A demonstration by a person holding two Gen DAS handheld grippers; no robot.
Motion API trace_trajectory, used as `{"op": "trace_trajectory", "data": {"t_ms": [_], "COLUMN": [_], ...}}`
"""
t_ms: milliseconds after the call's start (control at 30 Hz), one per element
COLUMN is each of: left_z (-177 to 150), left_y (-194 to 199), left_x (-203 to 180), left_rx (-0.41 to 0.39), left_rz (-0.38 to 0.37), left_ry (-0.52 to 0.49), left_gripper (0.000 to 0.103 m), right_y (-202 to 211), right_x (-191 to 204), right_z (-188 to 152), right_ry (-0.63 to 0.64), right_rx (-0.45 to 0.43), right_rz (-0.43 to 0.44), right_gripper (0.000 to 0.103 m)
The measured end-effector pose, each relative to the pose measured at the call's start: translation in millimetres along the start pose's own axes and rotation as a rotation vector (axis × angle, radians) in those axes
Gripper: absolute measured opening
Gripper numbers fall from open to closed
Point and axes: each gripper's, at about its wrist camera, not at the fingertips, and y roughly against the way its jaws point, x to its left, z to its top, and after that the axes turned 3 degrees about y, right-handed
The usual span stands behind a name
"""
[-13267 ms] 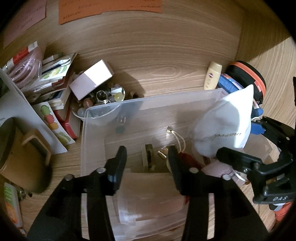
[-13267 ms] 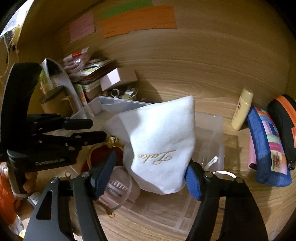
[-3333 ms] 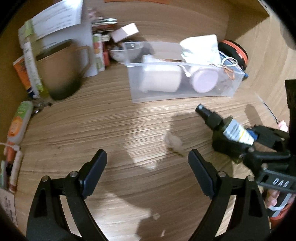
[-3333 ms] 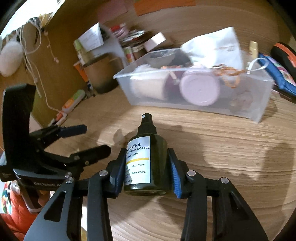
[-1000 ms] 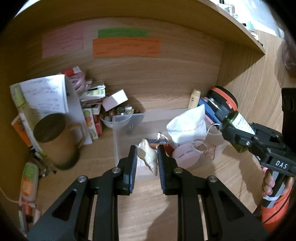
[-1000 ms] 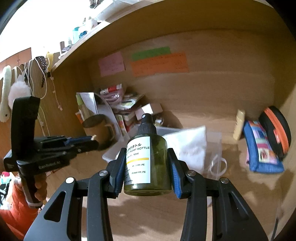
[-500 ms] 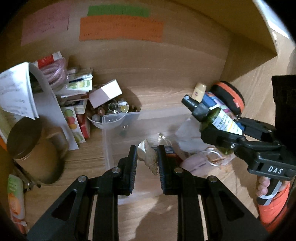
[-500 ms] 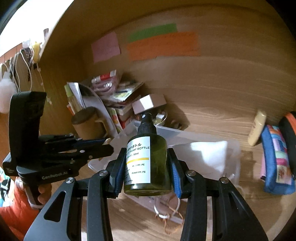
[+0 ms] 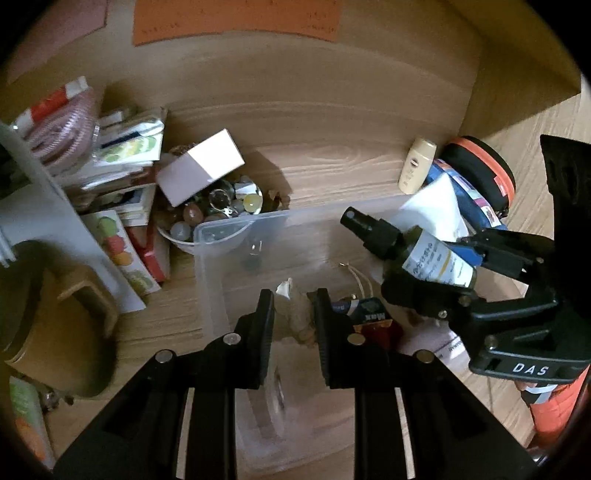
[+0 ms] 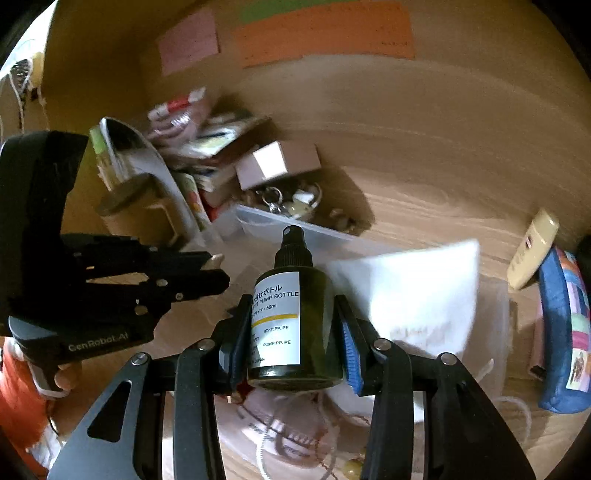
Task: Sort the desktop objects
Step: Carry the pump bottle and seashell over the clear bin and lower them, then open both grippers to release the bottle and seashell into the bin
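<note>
Both pairs of fingers are clamped on something. Left gripper pinches a pale shell between its black fingers, over the clear bin; right gripper squeezes a dark spray bottle by its sides, nozzle pointing away from the camera, also above the bin.

From the left in the left wrist view: a brown mug stands on the wooden desk, with white paper and a fruit-printed card just beside it. Behind these lies a heap of packets. A pink-and-white box sits tilted over a bowl of marbles and trinkets, which touches the bin's far left corner. Inside the bin, under the shell, a red-and-blue item shows, with a thin cord near it. The bottle hangs over the bin's right part, in front of a white pouch. A cream tube stands by the back wall, next to a blue pouch and a black-and-orange case. Orange paper is stuck to the wall. At far right a hand in an orange sleeve grips the right tool's handle.
</note>
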Motion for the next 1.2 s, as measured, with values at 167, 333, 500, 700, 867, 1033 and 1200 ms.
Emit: {"op": "trace_trajectory", "data": {"t_ms": [167, 333, 500, 700, 867, 1033, 1200], "left_z": [-2.0, -4.3, -3.2, -3.5, -2.3, 0.7, -0.4], "left_y": [-12.9, -18.9, -22.1, -16.0, -3.4, 14.2, 34.6], "left_x": [-1.9, -8.3, -12.5, -7.8, -5.0, -3.7, -2.4], "left_rx": [0.02, 0.025, 0.012, -0.005, -0.034, -0.072, -0.104], "left_rz": [0.006, 0.039, 0.064, 0.053, 0.044, 0.041, 0.068], "left_ry": [-0.015, -0.051, -0.07, -0.052, -0.047, -0.04, -0.034], "left_gripper": [0.021, 0.021, 0.033, 0.05, 0.058, 0.064, 0.079], "right_y": [-6.6, -9.4, -7.6, 1.4, 10.3, 15.0, 25.8], "right_x": [-1.4, 6.7, 17.9, 22.2, 16.1, 19.4, 18.5], "right_z": [-2.8, -6.8, -9.3, -10.0, -7.1, -3.3, 1.0], "right_ry": [0.005, 0.053, 0.104, 0.135, 0.096, 0.098, 0.077], "right_rx": [0.015, 0.018, 0.003, -0.043, -0.073, -0.081, -0.099], "right_rz": [-0.01, -0.025, -0.056, -0.124, -0.096, -0.104, -0.094], "right_gripper": [0.039, 0.044, 0.06, 0.069, 0.076, 0.076, 0.077]}}
